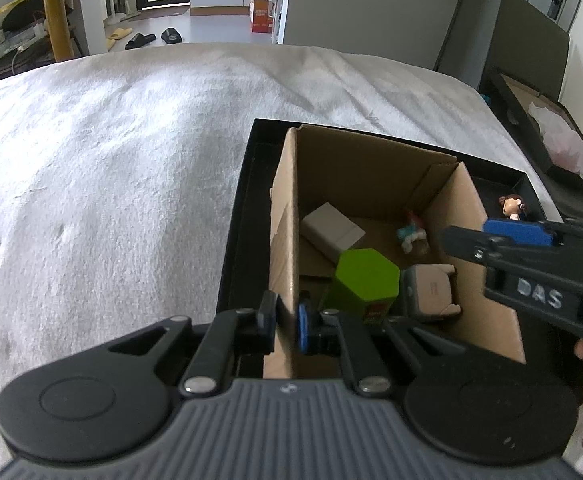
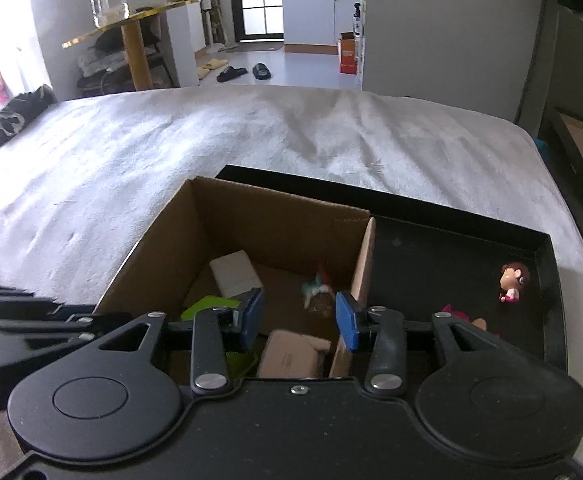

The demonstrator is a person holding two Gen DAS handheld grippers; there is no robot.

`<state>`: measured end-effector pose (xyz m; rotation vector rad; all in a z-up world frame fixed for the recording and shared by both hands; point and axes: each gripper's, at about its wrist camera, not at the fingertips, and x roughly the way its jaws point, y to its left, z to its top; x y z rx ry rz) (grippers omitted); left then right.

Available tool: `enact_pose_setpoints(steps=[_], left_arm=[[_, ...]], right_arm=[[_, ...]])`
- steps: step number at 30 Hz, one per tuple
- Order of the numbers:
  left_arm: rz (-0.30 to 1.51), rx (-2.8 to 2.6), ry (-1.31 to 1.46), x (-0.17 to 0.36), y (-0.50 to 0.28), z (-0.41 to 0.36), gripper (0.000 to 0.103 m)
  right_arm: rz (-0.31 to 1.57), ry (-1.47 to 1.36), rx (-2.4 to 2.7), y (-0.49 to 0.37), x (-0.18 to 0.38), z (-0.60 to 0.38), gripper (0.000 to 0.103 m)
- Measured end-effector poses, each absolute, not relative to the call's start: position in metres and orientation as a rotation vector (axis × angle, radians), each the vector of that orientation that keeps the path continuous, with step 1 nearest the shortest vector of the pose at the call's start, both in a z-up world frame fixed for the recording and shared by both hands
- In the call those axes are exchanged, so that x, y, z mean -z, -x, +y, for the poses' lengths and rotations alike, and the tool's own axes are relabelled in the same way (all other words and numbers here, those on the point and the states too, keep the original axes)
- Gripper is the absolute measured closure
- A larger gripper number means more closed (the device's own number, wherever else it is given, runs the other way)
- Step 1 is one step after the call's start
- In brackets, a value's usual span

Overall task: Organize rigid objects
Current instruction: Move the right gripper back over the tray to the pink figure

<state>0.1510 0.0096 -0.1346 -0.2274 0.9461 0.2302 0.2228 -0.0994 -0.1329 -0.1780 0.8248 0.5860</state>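
A brown cardboard box stands open inside a black tray on the bed. In it lie a white block, a green hexagonal block, a beige case and a small teal-and-red figure. My left gripper is shut on the box's left wall. My right gripper hangs open over the box's right side, its right pad by the right wall, with nothing between the pads. A brown-haired doll lies in the tray's bare part.
A pink-and-red toy lies in the tray, partly hidden behind my right gripper. The white bedspread spreads left and beyond the tray. Another black tray with pale pink stuff stands off the bed's right edge.
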Motion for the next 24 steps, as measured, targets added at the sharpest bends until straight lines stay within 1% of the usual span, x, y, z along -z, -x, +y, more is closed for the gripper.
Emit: enact_pose_setpoints(steps=[12,13,15,17,19,21,23,24], left_arm=[[0.958,-0.226,0.242,0.129,-0.152,0.012,0.088],[0.956,-0.223,0.252,0.128,-0.152,0.013,0.086],[0.947,-0.222,0.263,0.124,-0.150,0.014,0.076],[0.935,-0.228,0.270,0.120,-0.148,0.013,0.059],[0.920,-0.223,0.270,0.116,-0.147,0.011,0.052],[0.914,-0.215,0.261,0.113,-0.147,0.008,0.048],[0.918,-0.212,0.243,0.112,-0.148,0.004,0.039],[0.920,-0.213,0.234,0.113,-0.149,0.002,0.038]], right_arm=[[0.821,0.099,-0.523,-0.211,0.122,-0.143,0.062],[0.824,0.086,-0.515,-0.211,0.123,-0.147,0.062],[0.832,0.056,-0.496,-0.212,0.126,-0.155,0.062],[0.840,0.031,-0.475,-0.213,0.129,-0.165,0.062],[0.848,0.017,-0.459,-0.216,0.133,-0.173,0.062],[0.858,0.000,-0.443,-0.219,0.137,-0.181,0.058],[0.860,-0.014,-0.419,-0.222,0.141,-0.189,0.054],[0.860,-0.017,-0.411,-0.223,0.142,-0.191,0.053]])
